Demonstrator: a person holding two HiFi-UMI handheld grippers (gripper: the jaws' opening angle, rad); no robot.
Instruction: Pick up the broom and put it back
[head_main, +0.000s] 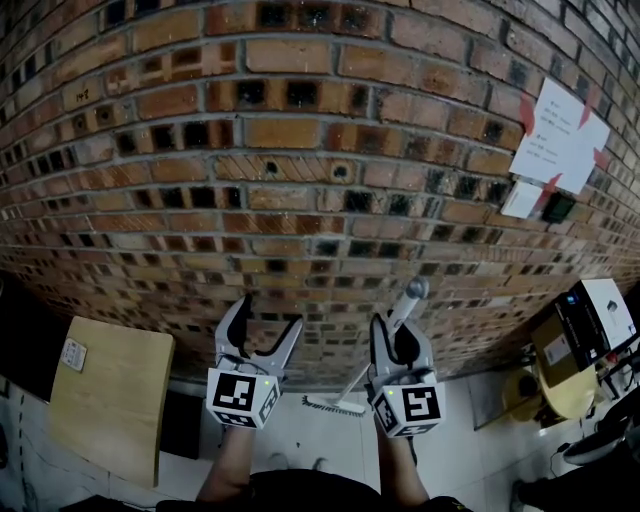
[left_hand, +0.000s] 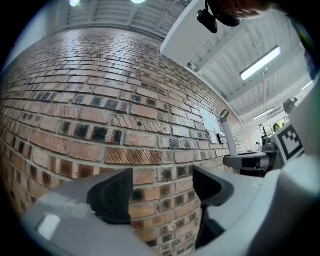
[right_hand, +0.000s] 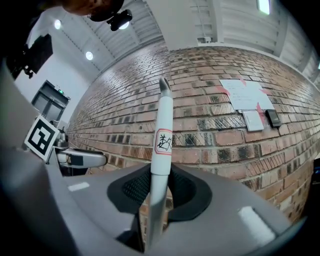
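The broom has a pale grey handle and a white brush head that shows low over the floor. My right gripper is shut on the handle, which stands up between its black pads toward the brick wall. In the right gripper view the handle carries a small red-edged label and ends in a grey cap. My left gripper stands open beside it at the left, nothing between its pads. Both grippers point at the wall, close to level.
A brick wall fills the front. White papers are taped on it at the right. A wooden board leans low at the left. A yellow stool and boxes stand at the right. Pale floor tiles lie below.
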